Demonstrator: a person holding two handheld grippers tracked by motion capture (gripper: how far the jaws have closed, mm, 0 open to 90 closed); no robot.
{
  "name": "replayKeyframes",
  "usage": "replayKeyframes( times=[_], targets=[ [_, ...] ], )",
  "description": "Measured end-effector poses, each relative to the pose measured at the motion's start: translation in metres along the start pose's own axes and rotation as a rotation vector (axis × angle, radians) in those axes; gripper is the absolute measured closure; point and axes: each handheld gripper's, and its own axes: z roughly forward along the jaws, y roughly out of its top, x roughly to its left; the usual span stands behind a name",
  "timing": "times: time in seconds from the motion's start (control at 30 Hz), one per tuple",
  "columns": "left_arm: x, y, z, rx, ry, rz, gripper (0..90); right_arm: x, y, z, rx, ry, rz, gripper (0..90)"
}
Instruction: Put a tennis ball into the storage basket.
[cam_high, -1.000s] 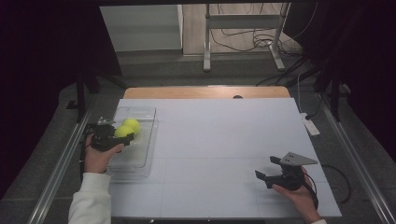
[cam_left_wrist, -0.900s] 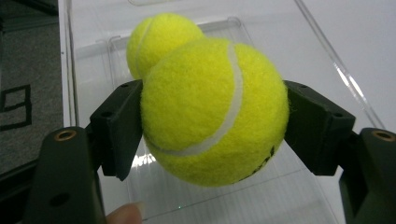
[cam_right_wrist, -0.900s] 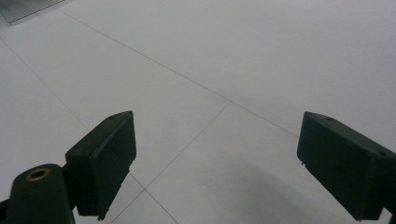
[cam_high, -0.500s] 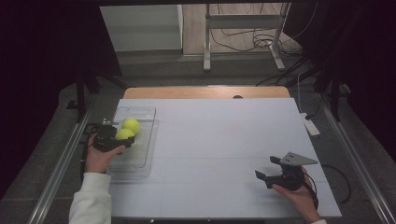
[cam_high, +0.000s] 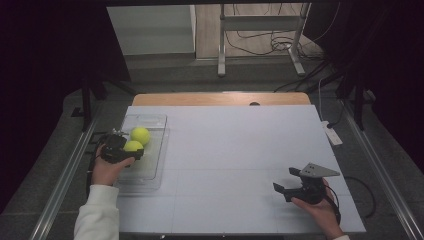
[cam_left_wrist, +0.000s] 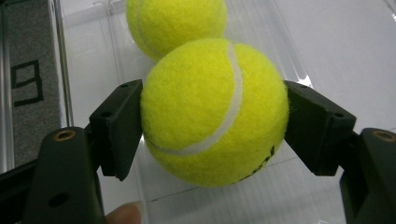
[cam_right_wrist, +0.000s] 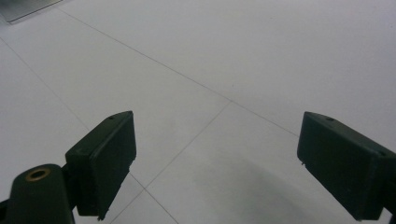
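Note:
My left gripper (cam_high: 127, 150) is shut on a yellow tennis ball (cam_high: 133, 146), held over a clear plastic tray (cam_high: 150, 172) at the table's left side. In the left gripper view both black pads (cam_left_wrist: 119, 126) press the ball (cam_left_wrist: 210, 112) from either side, and a fingertip shows at the bottom edge. A second tennis ball (cam_high: 140, 135) lies in the tray just behind the held one and seems to touch it (cam_left_wrist: 175, 23). My right gripper (cam_high: 282, 184) stands open low over the white tabletop at the front right, with nothing between its jaws (cam_right_wrist: 217, 158).
The white table (cam_high: 235, 150) has a wooden strip (cam_high: 220, 98) along its back edge. A white power strip (cam_high: 332, 135) lies off the right edge. Metal rails (cam_high: 65, 180) run along both sides. A stand's legs (cam_high: 220, 60) and cables sit on the floor behind.
The left gripper with its ball has crept slightly toward the near side of the tray. The right gripper has kept still.

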Motion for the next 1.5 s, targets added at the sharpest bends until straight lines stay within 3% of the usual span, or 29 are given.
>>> replayKeyframes(
  times=[0.63,0.93,1.1,1.23,1.5],
  targets=[
    [0.000,-0.001,0.006,0.058,0.042,0.026,25.0,0.000,0.000,0.000,-0.003,0.001,0.000,12.5],
    [-0.001,0.000,0.000,0.012,0.045,0.013,18.1,0.000,0.000,0.000,-0.003,0.001,0.000,12.5],
    [-0.004,0.001,-0.010,-0.040,0.034,0.025,17.5,0.000,0.000,-0.001,-0.005,0.001,0.004,12.5],
    [-0.010,0.003,-0.021,-0.114,-0.012,0.027,17.3,-0.001,0.000,-0.001,-0.005,0.000,0.005,12.5],
    [-0.019,0.003,-0.031,-0.213,-0.117,0.033,16.9,-0.002,0.000,-0.001,-0.007,0.001,0.009,12.5]
  ],
)
